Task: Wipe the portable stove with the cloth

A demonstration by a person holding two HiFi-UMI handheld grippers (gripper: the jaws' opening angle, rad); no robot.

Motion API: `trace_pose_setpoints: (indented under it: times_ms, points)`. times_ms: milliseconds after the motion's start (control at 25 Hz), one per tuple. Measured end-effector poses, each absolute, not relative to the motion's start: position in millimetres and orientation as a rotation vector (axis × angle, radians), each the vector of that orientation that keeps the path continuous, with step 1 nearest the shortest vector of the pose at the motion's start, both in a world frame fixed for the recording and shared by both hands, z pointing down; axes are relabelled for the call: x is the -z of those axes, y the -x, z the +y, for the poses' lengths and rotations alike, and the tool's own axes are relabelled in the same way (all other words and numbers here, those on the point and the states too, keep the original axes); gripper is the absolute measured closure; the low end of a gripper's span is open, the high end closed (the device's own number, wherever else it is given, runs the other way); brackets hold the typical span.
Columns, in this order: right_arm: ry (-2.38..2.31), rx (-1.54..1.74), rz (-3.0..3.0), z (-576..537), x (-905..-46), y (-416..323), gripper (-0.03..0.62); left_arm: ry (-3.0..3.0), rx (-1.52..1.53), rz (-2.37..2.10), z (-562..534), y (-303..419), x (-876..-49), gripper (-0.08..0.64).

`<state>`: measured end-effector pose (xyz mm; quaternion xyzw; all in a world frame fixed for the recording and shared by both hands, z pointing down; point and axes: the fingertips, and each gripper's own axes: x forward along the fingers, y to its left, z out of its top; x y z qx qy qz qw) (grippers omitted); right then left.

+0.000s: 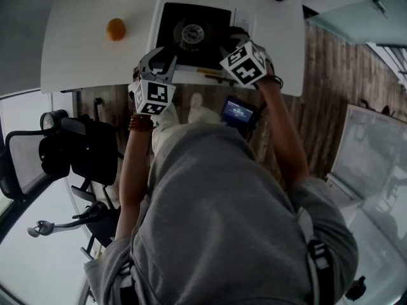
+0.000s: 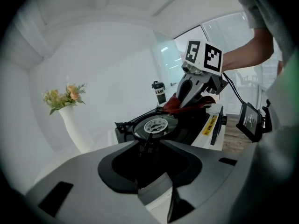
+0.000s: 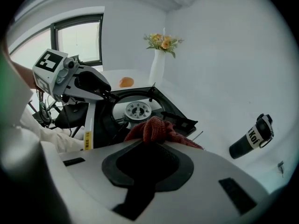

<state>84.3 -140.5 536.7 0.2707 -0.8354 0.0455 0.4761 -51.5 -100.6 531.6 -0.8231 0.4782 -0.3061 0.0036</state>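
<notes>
Pinching a bunched red cloth (image 3: 156, 129) between jaws pressed tightly together, the right gripper (image 1: 230, 38) held the fabric down on the black top of the portable stove (image 1: 172, 21), at its right side just beside the round burner (image 3: 138, 110). The cloth spilled out past the jaw tips in loose folds and lay on the stove's surface. The left gripper (image 1: 159, 61) sat at the stove's near left corner, its jaws part-way closed with the stove's edge between them, apparently clamped on it. The stove stood near the front edge of a white table (image 1: 82, 49), its white front panel with a yellow label facing the person. An orange fruit (image 1: 116, 29) lay on the table well to the stove's left, a white vase of flowers (image 3: 157, 64) stood beyond the stove, and a black bottle (image 3: 252, 136) lay on its side off to the right. A small lit screen (image 1: 238, 110) hung below the table edge near the person's right forearm, and a black office chair (image 1: 76, 148) stood at the person's left.
</notes>
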Motion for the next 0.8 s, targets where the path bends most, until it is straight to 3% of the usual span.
trace_pose_setpoints:
  times_ms: [560, 800]
  points:
    - [-0.493, -0.217, -2.073, -111, -536, -80, 0.538, 2.564, 0.966, 1.509, -100, 52, -532, 0.405]
    - [-0.651, -0.189, -2.217, -140, -509, -110, 0.537, 2.596, 0.939, 1.478, -99, 48, -531, 0.405]
